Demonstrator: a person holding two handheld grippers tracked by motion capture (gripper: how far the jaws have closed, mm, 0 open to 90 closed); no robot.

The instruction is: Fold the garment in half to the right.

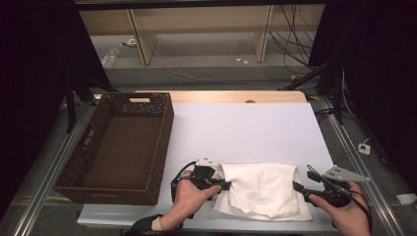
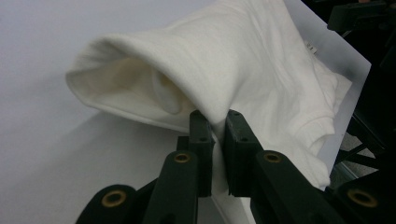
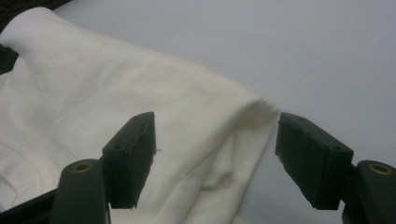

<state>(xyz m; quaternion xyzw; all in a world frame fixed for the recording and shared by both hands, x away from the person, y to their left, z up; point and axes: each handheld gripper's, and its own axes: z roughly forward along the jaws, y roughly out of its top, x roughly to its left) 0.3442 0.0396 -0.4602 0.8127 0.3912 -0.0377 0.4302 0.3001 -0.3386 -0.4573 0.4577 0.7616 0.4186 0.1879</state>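
With the left gripper [image 2: 215,123] pinching the white cloth [image 1: 263,189] and the right gripper [image 3: 215,140] gaping around its corner, the fold is probably risking slipping loose.

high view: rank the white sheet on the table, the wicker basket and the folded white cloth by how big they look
1. white sheet, covering most of the table.
2. wicker basket, clearly smaller than the sheet.
3. folded white cloth, smallest, though it lies nearest the camera.
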